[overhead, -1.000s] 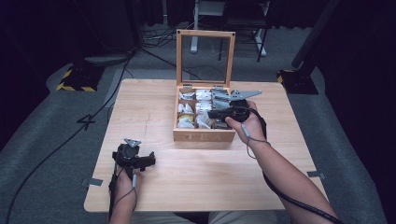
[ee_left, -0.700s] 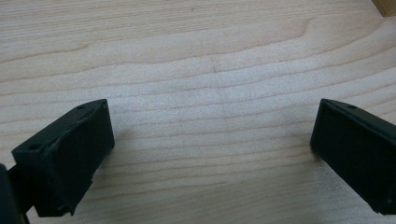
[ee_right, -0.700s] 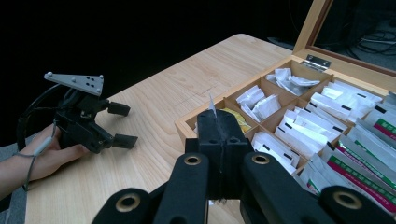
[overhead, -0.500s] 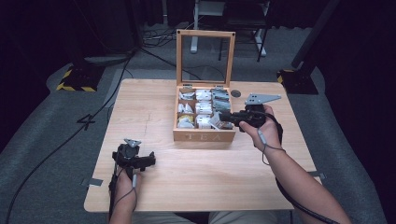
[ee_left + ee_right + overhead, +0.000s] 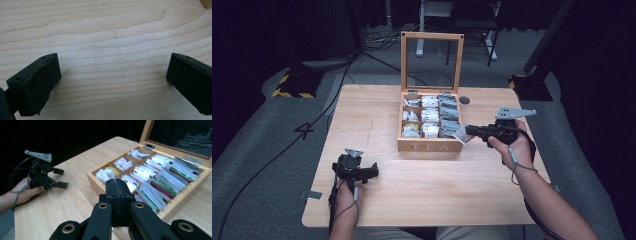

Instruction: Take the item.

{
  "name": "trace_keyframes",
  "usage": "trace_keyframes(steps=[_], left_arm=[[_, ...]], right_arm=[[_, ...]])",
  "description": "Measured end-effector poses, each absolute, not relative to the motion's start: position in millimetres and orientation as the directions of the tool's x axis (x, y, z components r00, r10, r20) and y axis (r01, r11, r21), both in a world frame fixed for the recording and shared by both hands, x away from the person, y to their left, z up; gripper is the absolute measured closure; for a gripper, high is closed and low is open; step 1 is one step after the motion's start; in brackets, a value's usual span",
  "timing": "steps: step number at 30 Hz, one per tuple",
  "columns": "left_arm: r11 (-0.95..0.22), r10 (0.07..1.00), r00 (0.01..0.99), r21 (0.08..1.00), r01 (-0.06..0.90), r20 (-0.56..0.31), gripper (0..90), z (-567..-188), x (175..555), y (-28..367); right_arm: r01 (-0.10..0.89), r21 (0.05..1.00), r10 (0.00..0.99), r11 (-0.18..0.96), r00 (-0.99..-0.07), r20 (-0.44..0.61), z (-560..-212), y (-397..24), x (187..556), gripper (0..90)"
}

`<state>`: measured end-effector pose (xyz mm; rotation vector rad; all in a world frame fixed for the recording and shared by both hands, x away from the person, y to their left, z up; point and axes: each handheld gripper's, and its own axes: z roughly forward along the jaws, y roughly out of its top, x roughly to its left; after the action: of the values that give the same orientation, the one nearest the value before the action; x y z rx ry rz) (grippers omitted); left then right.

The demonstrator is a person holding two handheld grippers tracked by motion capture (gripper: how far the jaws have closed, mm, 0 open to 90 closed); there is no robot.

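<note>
High view is showing the pale wooden tabletop [image 5: 422,190] carrying the open wooden tea box [image 5: 430,145], where the right tongs [image 5: 468,132] are pinching a white tea sachet [image 5: 460,135] just beside it, needing steady pressure, while the left tongs [image 5: 371,171] are resting wide open, empty.

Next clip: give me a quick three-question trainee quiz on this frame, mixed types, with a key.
1. True or false: the tea box lid is closed.
2. Which gripper holds a tea bag? A) left B) right C) neither
3. Fill in: the left gripper rests on the ____ with jaws apart.

Key: 1. False, the lid stands upright and open. 2. B, the right gripper is shut on a bag just beside the box's right wall. 3. table.
</note>
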<state>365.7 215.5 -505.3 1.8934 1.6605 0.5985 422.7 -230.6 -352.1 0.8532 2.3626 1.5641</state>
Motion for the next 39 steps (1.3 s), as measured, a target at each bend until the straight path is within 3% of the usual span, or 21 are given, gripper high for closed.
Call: trace_keyframes(steps=[26,39], left_arm=[[-0.086,0.99,0.136,0.659,0.747,-0.025,0.0,-505,366,215],[-0.086,0.99,0.135,0.659,0.747,-0.024,0.0,-505,366,215]], right_arm=[[0.419,0.874,0.68,0.247,-0.717,0.152,-362,-307,417,90.0],[0.468,0.841,0.737,0.27,-0.663,0.132,-393,-325,419,90.0]])
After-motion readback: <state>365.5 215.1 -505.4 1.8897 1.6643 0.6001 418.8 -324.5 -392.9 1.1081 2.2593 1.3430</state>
